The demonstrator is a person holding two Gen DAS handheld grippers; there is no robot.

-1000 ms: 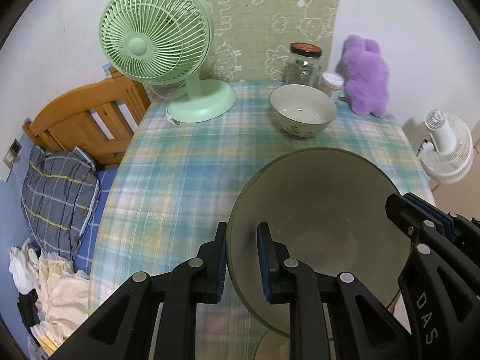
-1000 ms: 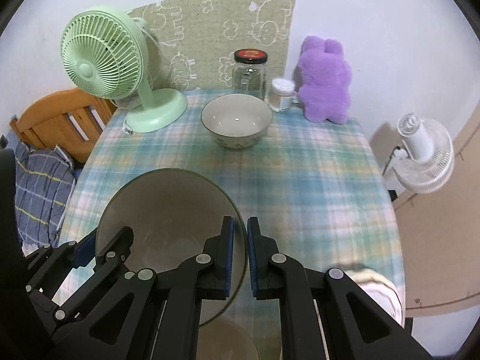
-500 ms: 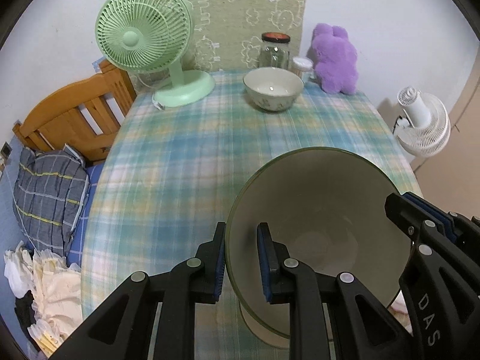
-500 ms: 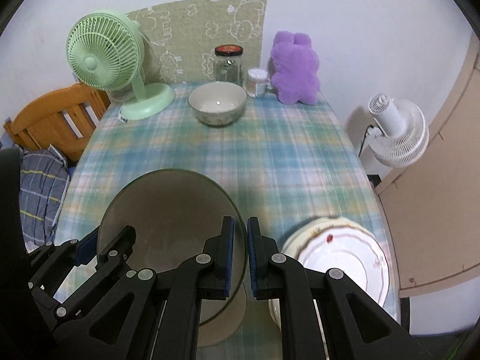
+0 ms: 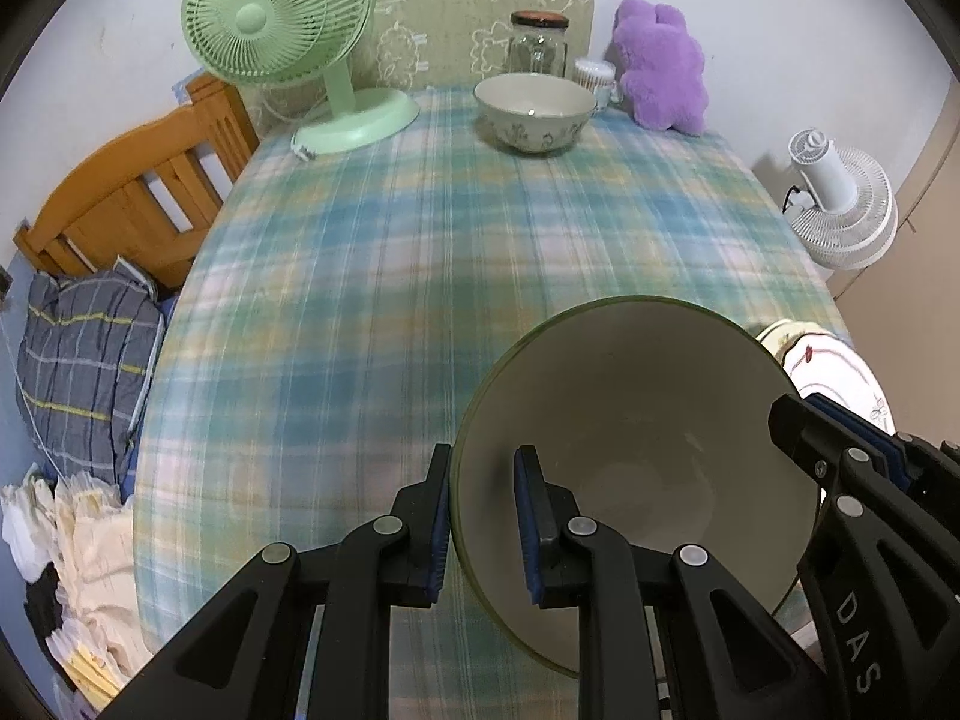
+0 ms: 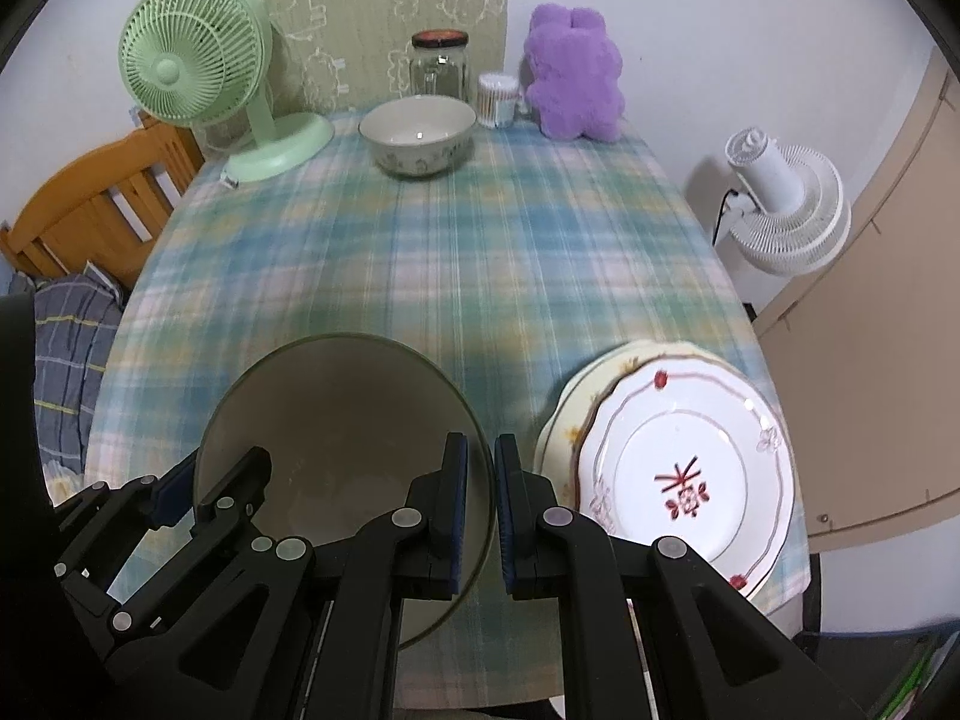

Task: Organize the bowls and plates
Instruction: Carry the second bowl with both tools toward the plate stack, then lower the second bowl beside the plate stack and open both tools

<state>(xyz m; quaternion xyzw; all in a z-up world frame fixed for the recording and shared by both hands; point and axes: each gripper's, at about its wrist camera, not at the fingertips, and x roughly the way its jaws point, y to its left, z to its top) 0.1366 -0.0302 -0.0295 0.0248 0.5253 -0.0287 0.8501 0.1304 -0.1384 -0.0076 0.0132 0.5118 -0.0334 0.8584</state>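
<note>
A large green-rimmed bowl (image 5: 648, 438) is held above the near end of the table; it also shows in the right wrist view (image 6: 336, 420). My left gripper (image 5: 480, 468) is shut on its left rim. My right gripper (image 6: 480, 462) is shut on its right rim. A second, patterned bowl (image 5: 531, 114) stands at the far end of the table, also seen from the right wrist (image 6: 418, 135). A stack of plates, white with red marks on top (image 6: 678, 468), lies at the near right edge and shows partly in the left wrist view (image 5: 834, 372).
A green desk fan (image 6: 198, 72), a glass jar (image 6: 438, 66), a small cotton-swab tub (image 6: 498, 97) and a purple plush toy (image 6: 573, 84) line the table's far end. A wooden bed frame (image 5: 132, 180) is on the left, a white floor fan (image 6: 780, 210) on the right.
Both grippers with the large bowl have pulled back toward the near end of the table. The far bowl looks farther off, and the plate stack has come into view at the right.
</note>
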